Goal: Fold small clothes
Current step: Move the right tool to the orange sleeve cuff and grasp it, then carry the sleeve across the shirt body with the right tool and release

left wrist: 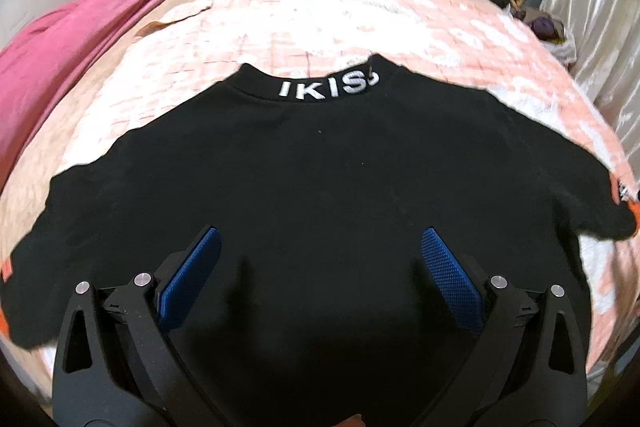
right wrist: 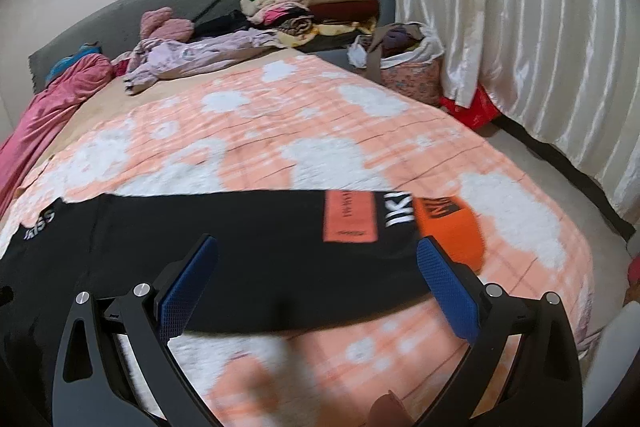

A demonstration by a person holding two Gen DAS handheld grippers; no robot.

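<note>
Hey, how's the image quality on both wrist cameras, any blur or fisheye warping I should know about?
Left wrist view: strong fisheye bowing of the bed; the black sweatshirt swallows detail, only its white collar lettering reads. Right wrist view: motion blur smears the orange sleeve cuff and the near bedspread; the curtain shows a satin sheen.

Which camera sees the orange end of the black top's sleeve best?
The right wrist view: the orange cuff lies whole, near the right gripper. The left wrist view catches only an orange sliver at its edge.

Bed (right wrist: 320, 131), peach-white quilt: black sweatshirt (left wrist: 320, 187) spread flat; clothes pile (right wrist: 320, 3) far end.
</note>
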